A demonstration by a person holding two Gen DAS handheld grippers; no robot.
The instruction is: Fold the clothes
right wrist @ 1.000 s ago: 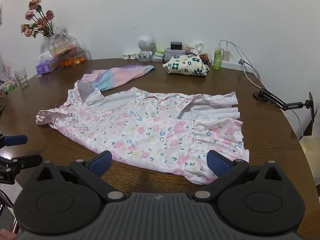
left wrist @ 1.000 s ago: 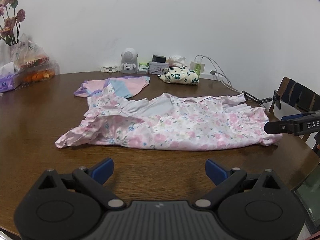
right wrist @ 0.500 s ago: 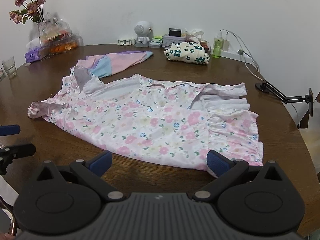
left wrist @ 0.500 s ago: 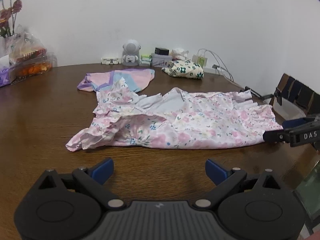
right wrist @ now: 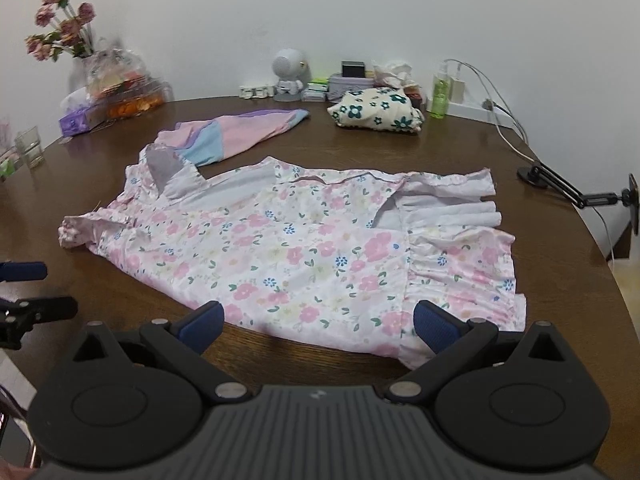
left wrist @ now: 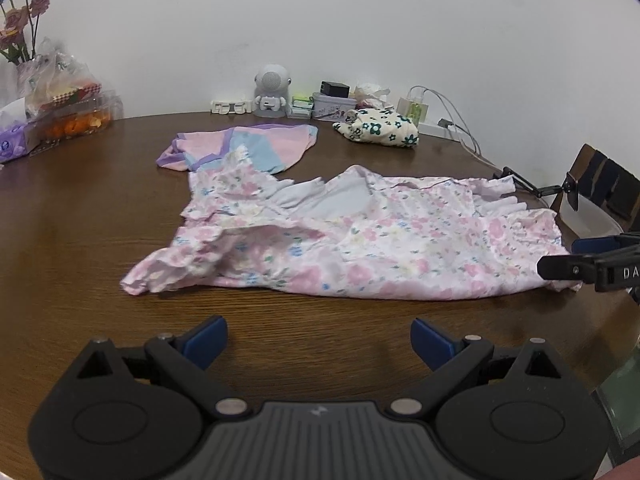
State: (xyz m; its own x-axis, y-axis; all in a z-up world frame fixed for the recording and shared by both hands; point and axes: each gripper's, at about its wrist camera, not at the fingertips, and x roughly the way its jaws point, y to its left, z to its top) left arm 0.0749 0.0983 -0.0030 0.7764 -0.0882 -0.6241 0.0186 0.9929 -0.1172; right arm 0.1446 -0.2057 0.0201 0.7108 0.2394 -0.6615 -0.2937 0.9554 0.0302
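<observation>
Right wrist view: right claw [right wrist: 318,326] gapes wide at the floral dress [right wrist: 304,248] hem, probably lining up a grab; left claw [left wrist: 318,338] likewise wide.

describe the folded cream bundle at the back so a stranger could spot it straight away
On the round wooden table, look to the far edge by the white wall. The folded cream bundle sits there, just left of a green bottle. Unlike the pink garments nearer the front, it is cream with dark green flowers.
</observation>
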